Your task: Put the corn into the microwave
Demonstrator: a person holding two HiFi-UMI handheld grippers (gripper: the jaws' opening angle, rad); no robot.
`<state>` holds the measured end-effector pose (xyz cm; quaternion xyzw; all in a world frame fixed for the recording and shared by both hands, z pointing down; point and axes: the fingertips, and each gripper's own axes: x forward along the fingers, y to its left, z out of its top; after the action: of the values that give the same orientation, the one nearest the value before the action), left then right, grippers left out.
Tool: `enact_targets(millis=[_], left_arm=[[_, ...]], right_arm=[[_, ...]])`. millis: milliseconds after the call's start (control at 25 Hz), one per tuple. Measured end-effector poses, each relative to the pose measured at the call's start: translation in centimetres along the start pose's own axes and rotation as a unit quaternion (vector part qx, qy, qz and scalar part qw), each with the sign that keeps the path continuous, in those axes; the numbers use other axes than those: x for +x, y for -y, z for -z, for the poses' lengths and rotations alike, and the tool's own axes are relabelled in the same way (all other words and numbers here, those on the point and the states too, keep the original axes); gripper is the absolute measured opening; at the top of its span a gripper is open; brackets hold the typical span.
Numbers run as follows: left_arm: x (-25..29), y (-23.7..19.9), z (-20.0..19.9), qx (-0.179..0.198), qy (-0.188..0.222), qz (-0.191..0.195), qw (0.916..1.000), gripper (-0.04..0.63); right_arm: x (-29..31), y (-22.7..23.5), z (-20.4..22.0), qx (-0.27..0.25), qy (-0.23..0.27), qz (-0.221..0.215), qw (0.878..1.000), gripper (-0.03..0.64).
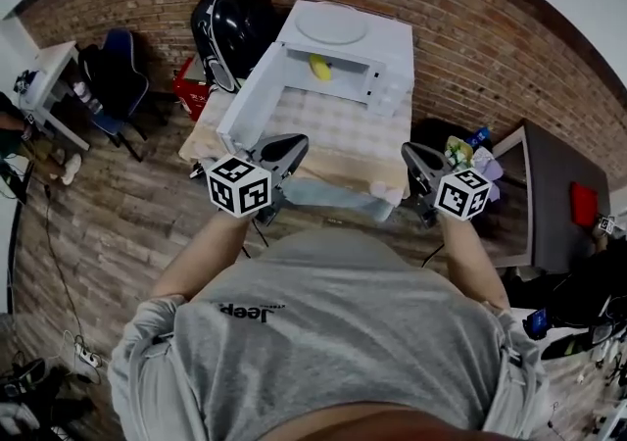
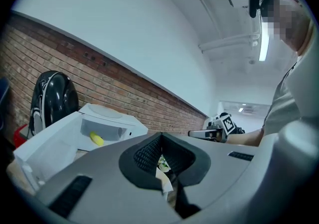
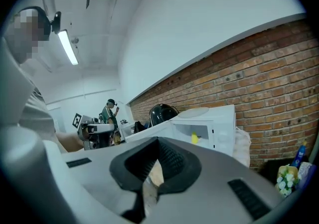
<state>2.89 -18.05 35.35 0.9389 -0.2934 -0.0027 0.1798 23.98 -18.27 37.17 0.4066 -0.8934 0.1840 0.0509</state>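
pressing fingers [image 2: 147, 153] together, left gripper [image 1: 289, 147] and right gripper [image 1: 413, 155] hold nothing.

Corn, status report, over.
Left gripper and right gripper shut, empty. Corn inside microwave, door open. Nothing in the way.

Bright, even light from a ceiling tube lamp [image 3: 67, 47]; soft shadows, heavy fisheye bending, dark vignetted corners, blurry foreground.
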Motion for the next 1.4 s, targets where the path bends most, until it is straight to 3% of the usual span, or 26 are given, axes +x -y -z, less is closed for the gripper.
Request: enact_targets(millis=[160, 560, 1400], left_arm=[[1.2, 1.5, 0.4, 0.009, -0.003, 0.000, 1.0000, 0.018], [0.7, -0.1, -0.8, 0.021, -0.004, -0.009, 0.9997, 0.018], [1.2, -1.0, -1.1, 0.014, -0.003, 0.000, 0.9999, 0.018]], right_arm=[[-1.2, 1.3, 0.3, 0.004, 0.003, 0.000, 1.000, 0.018], [-0.2, 1.6, -0.2, 0.009, 0.020, 0.000, 1.000, 0.017], [0.2, 2.0, -0.3, -0.006, 0.015, 0.011, 1.000, 0.015]])
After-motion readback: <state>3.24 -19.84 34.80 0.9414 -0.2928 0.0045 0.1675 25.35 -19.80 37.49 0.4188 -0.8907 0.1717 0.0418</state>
